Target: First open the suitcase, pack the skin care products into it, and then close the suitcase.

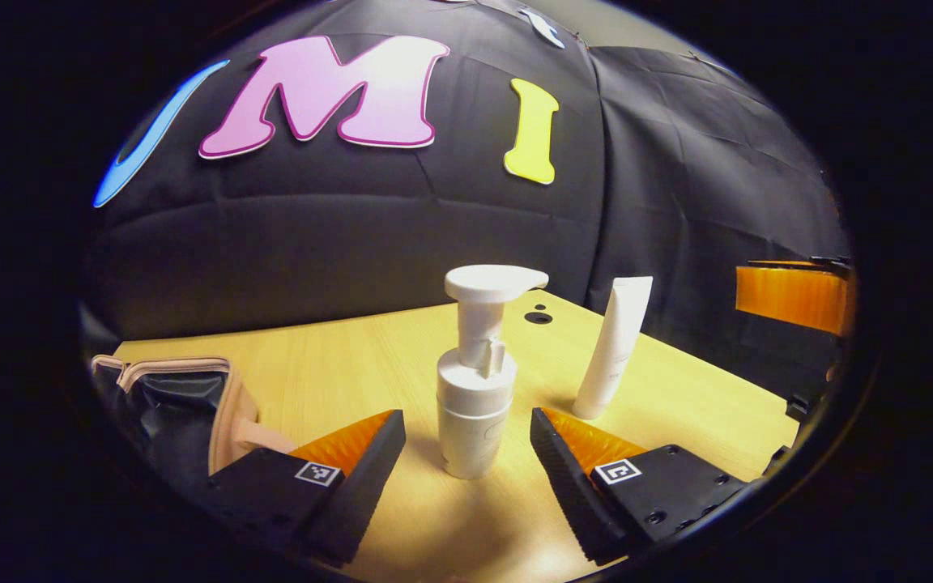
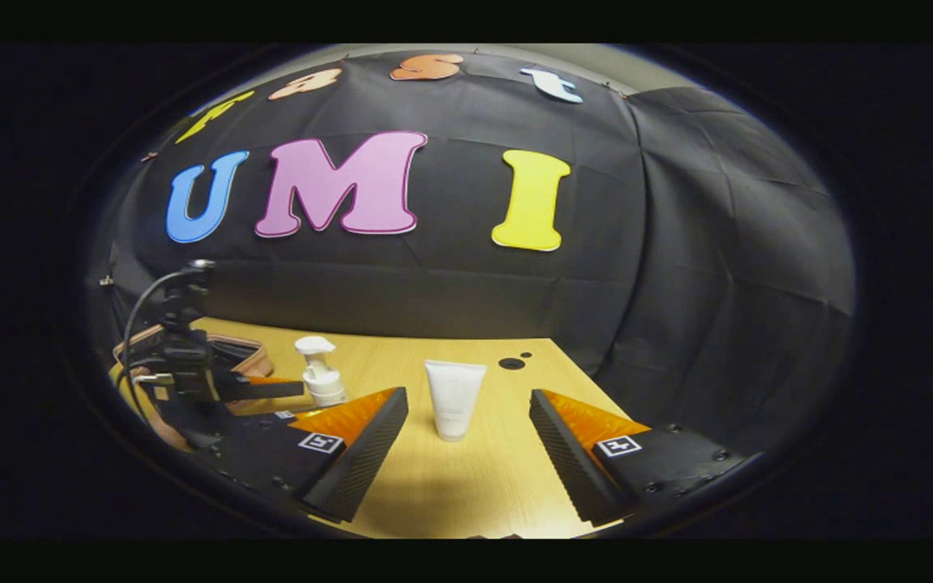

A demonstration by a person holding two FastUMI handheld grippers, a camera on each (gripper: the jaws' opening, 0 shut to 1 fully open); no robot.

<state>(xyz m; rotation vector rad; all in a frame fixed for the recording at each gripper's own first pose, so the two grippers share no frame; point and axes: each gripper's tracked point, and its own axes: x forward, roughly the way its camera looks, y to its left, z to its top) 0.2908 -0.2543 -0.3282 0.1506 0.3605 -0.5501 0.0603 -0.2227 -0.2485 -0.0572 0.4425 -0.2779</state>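
Left gripper view: the white plastic foam-pump bottle (image 1: 476, 380) stands upright on the pale wooden table (image 1: 337, 364), directly between the two black ribbed fingers of the left gripper (image 1: 467, 453). The jaws are spread wide, with clear gaps on both sides; nothing is touching the bottle. Judgement: the fingers straddle the lower body so that a squeeze will land on the wide cylinder, below the pump neck. Beyond the right finger, the white squeeze tube (image 1: 614, 348) stands on its cap, leaning slightly. Outside the left finger lies the opened pink-trimmed suitcase (image 1: 175, 405), dark lining exposed, so step one looks done and packing is in hand.

Right gripper view: the right gripper (image 2: 468, 437) is likewise open and empty, with the tube (image 2: 454, 398) upright just ahead of the gap between its fingers, centred but not yet between them. Past its left finger sit the pump bottle (image 2: 321, 380) and the left gripper (image 2: 260, 389), with the suitcase (image 2: 244, 356) behind them. Both products remain on the table; neither is packed.
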